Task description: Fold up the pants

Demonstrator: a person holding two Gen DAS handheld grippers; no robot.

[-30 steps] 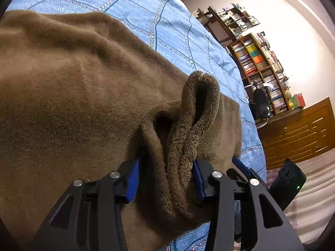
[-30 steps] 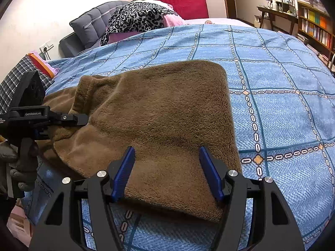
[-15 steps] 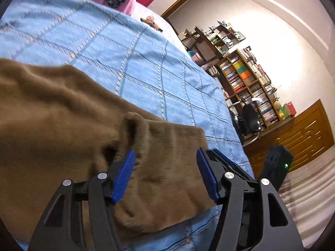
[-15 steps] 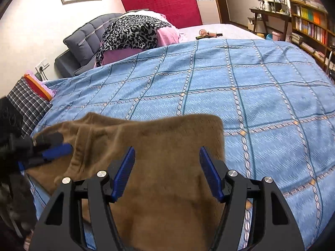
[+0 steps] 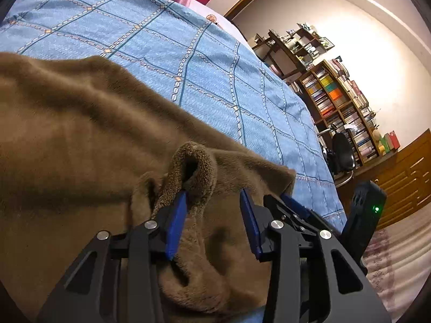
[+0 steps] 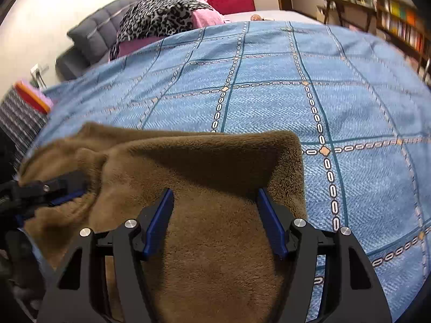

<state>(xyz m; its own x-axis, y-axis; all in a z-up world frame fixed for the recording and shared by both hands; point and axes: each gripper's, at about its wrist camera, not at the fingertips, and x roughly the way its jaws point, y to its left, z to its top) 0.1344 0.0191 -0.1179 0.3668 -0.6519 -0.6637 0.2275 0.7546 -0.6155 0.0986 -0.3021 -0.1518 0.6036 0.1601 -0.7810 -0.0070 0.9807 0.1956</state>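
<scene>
Your brown fleece pants (image 5: 80, 140) lie folded on the bed, over the blue checked bedspread (image 5: 167, 43), close to the near edge. Your left tool (image 5: 212, 202) has its blue fingers (image 5: 176, 223) spread apart, with a raised loop of the fleece hem standing just beside the left finger; fabric lies between the fingers but nothing is pinched. Your right tool (image 6: 215, 196) is also spread wide, hovering over the folded pants (image 6: 215, 167) near their right-hand corner, fabric beneath it and not gripped. From the right wrist view your left tool (image 6: 62, 191) sits at the far left edge of the pants. A bookshelf (image 5: 342, 102) stands against the wall beyond the bed.
</scene>
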